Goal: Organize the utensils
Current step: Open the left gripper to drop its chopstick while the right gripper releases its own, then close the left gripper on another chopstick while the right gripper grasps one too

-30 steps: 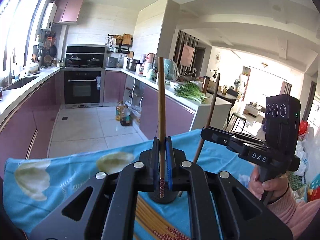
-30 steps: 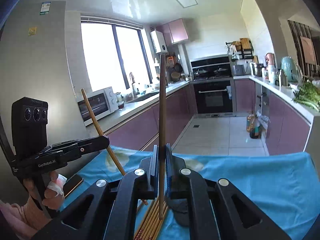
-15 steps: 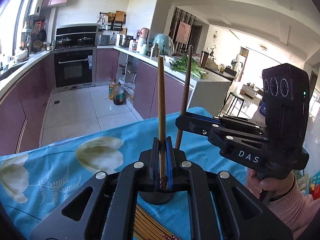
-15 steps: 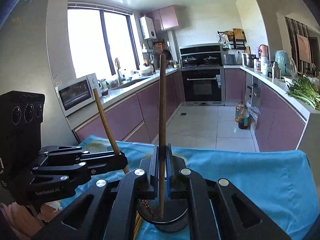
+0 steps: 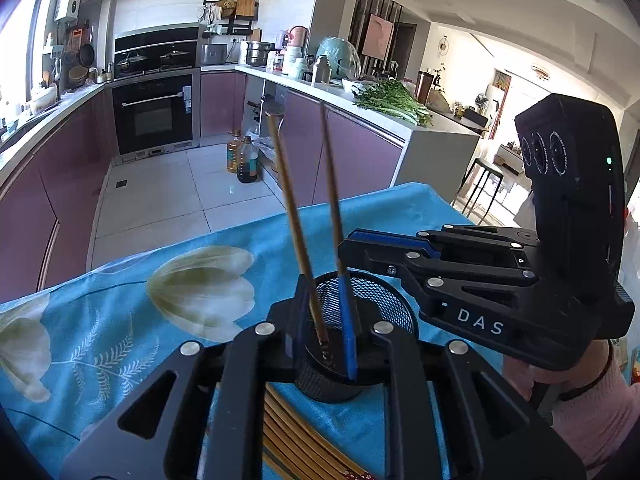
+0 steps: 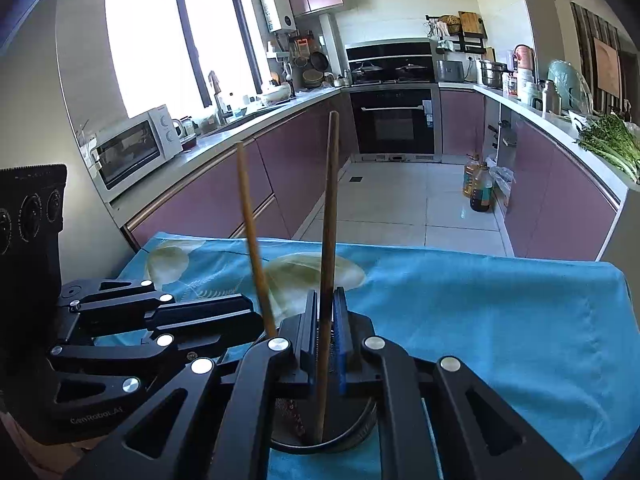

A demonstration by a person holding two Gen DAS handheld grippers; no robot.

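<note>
Mesh cup (image 5: pixel 360 312) is the landmark: black wire holder standing on the blue floral cloth (image 5: pixel 120 312), both grippers right over it. Left gripper (image 5: pixel 326 336) sits above the cup mouth, jaws spread apart, nothing clamped; left chopstick (image 5: pixel 298 236) runs between them, lower end down inside the cup, top tipped away to the cup's left and far side, looks already let go and leaning on the rim. Right gripper (image 6: pixel 327 340) comes at the cup from the opposite side, jaws narrow with the right chopstick (image 6: pixel 329 240) between the pads; a sliver of gap shows beside the stick, so cannot tell whether it is pinched or just released. That stick's long axis is near vertical, bottom tip inside the cup near its floor as seen from the right wrist. Key relation: both sticks stand end-down in the cup, long axes roughly parallel, cup directly below both sets of fingers, so neither hand is clearly nearer. Spare chopsticks bundle (image 5: pixel 296 440) lies flat on the cloth just on the near side of the cup, under the left gripper, long axis running away from the cup toward the camera. Judgement: drop-in step about finished; next pick would be from that bundle, left hand better placed. Risk: nudging the light cup over while lifting out.
</note>
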